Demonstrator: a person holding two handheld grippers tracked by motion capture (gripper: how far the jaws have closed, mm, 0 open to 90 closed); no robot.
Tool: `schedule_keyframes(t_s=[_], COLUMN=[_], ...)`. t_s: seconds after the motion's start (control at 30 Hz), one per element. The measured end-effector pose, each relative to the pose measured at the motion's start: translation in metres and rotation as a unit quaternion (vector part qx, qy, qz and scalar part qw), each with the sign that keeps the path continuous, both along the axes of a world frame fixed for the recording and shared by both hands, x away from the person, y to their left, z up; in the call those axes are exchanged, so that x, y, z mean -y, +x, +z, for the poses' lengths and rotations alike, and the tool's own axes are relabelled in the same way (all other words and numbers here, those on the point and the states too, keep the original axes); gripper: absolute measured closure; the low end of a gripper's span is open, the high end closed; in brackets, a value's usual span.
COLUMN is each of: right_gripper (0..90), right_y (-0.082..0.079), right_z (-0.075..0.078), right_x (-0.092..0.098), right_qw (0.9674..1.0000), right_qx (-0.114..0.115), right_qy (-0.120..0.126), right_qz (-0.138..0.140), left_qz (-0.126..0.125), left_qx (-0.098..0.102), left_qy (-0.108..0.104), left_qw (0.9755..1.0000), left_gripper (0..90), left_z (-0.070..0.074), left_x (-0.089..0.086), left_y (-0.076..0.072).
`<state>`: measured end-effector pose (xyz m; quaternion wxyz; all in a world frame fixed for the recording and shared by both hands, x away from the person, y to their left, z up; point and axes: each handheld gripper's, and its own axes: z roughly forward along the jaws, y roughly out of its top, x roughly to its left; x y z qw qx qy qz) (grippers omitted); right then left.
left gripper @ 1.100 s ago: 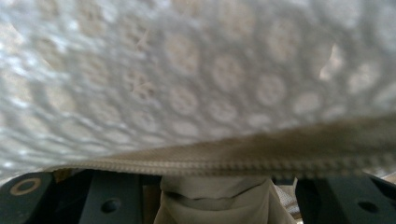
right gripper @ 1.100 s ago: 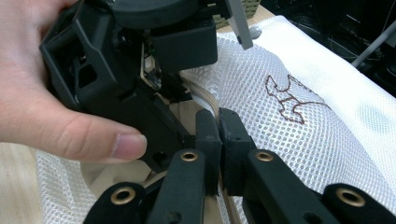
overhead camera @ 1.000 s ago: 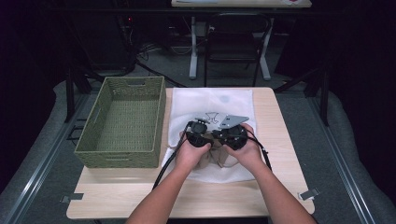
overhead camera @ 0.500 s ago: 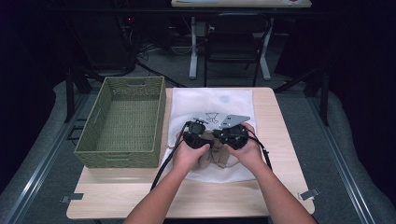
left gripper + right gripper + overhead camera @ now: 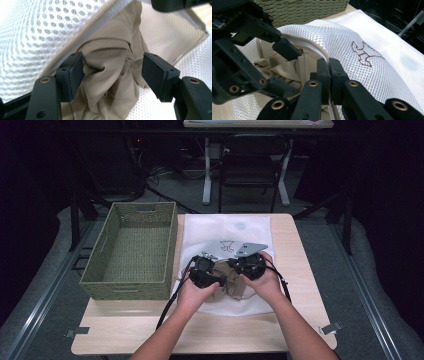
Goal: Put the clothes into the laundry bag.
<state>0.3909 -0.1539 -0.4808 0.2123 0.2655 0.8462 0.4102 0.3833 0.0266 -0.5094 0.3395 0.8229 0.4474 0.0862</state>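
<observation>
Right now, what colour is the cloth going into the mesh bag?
Tan, plain with no pattern. The cloth shows best in the left gripper view.

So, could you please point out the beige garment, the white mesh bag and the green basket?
beige garment (image 5: 110, 75): left gripper view, its bunched middle fold.
white mesh bag (image 5: 372, 75): right gripper view, its top panel.
green basket (image 5: 95, 270): high view, its left wall.

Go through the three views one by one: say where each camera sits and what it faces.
High view: above the table's near side, looking down at the basket and mesh bag; both forearms show.
Left gripper view: on the left gripper, its open jaws around tan cloth.
Right gripper view: on the right gripper, clamping the bag's rim.
All three share the mesh bag and cloth.
</observation>
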Motion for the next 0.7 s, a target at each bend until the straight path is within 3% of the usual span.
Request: schedule_keyframes(t_s=[0.03, 0.1, 0.27, 0.43, 0.7], right_gripper=[88.0, 88.0, 88.0, 88.0, 87.9], right_y=[0.0, 0.0, -0.001, -0.001, -0.001], right_z=[0.0, 0.001, 0.001, 0.001, 0.001], right_x=[0.0, 0.0, 0.0, 0.0, -0.001], right_qw=[1.0, 1.0, 1.0, 1.0, 1.0], right_qx=[0.0, 0.001, 0.001, 0.001, 0.001], right_qy=[0.0, 0.0, 0.0, 0.0, 0.0], right_qz=[0.0, 0.0, 0.001, 0.001, 0.0], left_qz=[-0.004, 0.0, 0.0, 0.004, 0.002], left_qx=[0.006, 0.009, -0.011, -0.014, -0.011], left_qy=[0.013, 0.017, 0.013, 0.019, 0.024], left_qw=[0.9999, 0.9998, 0.9999, 0.9997, 0.9997], left_gripper=[33.9, 33.8, 33.8, 35.0, 55.0], left_z=[-0.001, -0.005, -0.018, -0.03, -0.038], left_x=[0.0, 0.0, -0.002, -0.003, -0.002], left_y=[-0.001, -0.003, -0.001, -0.001, -0.001])
